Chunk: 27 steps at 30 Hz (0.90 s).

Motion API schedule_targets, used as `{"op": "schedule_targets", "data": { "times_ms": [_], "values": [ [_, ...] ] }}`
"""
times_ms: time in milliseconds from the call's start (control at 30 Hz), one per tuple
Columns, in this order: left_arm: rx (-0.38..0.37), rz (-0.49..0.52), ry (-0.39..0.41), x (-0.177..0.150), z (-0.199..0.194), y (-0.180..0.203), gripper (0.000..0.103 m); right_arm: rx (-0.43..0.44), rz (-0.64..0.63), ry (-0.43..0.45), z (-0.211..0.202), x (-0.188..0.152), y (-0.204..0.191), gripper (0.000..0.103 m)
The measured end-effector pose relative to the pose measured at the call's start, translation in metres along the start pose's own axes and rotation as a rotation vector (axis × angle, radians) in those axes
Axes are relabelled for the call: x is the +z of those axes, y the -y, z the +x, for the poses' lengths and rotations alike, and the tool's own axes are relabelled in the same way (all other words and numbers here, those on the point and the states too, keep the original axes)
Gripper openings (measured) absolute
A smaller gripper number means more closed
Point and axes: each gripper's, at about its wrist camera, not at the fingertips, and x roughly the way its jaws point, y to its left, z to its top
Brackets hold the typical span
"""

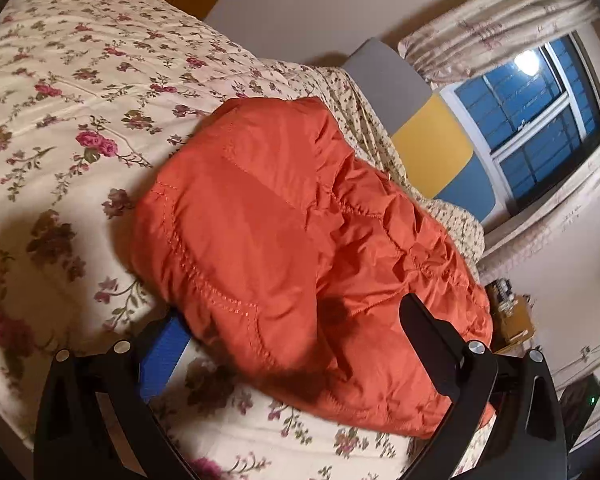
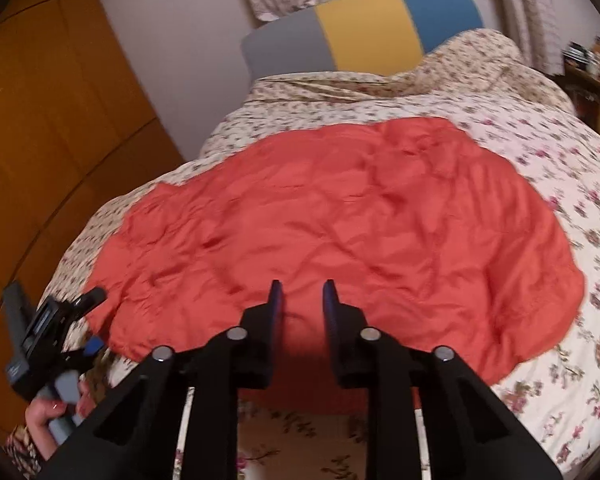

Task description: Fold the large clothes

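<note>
A large orange quilted jacket (image 2: 340,232) lies spread on a floral bedspread (image 2: 540,184). In the left wrist view the jacket (image 1: 292,240) bulges in front of my left gripper (image 1: 292,320), whose fingers stand wide apart on either side of its near edge. My right gripper (image 2: 302,292) is open with a narrow gap, just above the jacket's near edge, holding nothing. The left gripper also shows in the right wrist view (image 2: 86,320), held in a hand at the jacket's left corner.
A headboard with grey, yellow and blue panels (image 2: 364,32) stands at the far end of the bed. A wooden wardrobe (image 2: 40,120) is at left. A window with curtains (image 1: 540,112) and a small wooden side table (image 1: 512,320) are beside the bed.
</note>
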Motion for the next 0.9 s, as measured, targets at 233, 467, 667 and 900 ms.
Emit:
{"op": "schedule_targets", "data": {
  "times_ms": [233,467,667,900],
  "values": [
    [-0.026,-0.018,0.042,0.004,0.007,-0.004,0.095,-0.017,-0.051,-0.080,0.044,-0.010,-0.013,0.013],
    [-0.053,-0.032,0.107,0.003,0.007,-0.011,0.095,-0.090,-0.166,-0.069,0.069,-0.030,-0.021,0.011],
    [-0.018,-0.016,0.120,0.007,0.017,-0.006,0.095,-0.008,-0.074,-0.035,0.047,-0.025,-0.016,0.012],
    [-0.005,-0.020,0.127,0.007,0.019,-0.008,0.085,-0.020,-0.113,-0.093,0.065,-0.022,-0.030,0.012]
  ]
}}
